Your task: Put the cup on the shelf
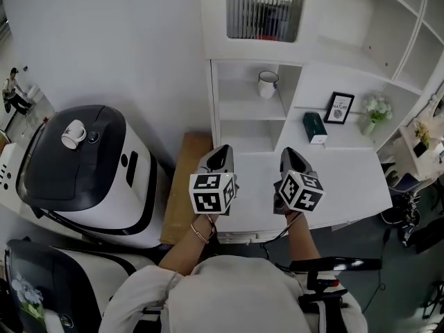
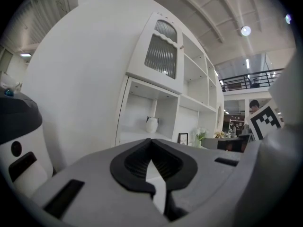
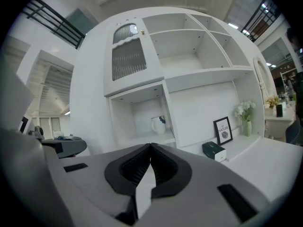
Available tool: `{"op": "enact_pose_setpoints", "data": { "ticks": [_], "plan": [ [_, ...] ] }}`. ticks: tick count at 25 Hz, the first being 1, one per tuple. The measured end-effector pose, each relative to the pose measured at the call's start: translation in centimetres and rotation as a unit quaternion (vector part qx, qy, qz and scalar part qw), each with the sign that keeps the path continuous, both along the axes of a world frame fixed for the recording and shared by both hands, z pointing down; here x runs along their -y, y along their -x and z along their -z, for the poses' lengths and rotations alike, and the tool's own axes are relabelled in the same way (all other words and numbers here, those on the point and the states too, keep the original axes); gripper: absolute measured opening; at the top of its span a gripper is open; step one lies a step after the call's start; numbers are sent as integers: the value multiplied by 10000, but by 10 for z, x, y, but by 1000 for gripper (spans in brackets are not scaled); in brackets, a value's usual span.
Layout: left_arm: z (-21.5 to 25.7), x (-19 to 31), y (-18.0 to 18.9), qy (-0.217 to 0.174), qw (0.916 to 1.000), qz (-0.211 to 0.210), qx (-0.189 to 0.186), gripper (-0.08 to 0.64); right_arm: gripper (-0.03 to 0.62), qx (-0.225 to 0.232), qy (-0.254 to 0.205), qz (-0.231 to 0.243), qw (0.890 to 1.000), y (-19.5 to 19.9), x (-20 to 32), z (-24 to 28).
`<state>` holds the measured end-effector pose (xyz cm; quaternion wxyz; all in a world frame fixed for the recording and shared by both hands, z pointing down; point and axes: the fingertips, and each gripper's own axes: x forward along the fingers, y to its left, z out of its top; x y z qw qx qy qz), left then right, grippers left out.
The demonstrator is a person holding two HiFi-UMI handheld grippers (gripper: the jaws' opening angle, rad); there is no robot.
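Well, my left gripper (image 1: 220, 151) and my right gripper (image 1: 295, 155) hang side by side in front of the white shelf unit (image 1: 243, 108), each with its jaws pressed together on nothing. A white mug (image 1: 268, 84) with a dark rim stands upright in the unit's open compartment below the ribbed-glass door (image 1: 266, 7). A second white cup (image 1: 73, 134) lies tipped on the dark lid of the machine (image 1: 76, 172), well to the left of the unit.
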<state>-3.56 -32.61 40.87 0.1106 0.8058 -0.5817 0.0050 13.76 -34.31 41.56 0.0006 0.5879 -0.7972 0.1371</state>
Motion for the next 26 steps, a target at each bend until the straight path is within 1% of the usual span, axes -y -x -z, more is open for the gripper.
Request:
{"op": "enact_pose_setpoints", "data": {
  "ticks": [5,13,26],
  "plan": [
    [-3,11,4,26,10000,-62,19,8,21,-419,-145,6,9990,8,5,6],
    [-8,22,3,86,9998,-180,-16,8,21,-443,-63,-28,9990,12,13,4],
    [-15,32,9,163,9997,-184,-56,8,21,-503,-45,-40,9987,17,20,3]
  ]
}}
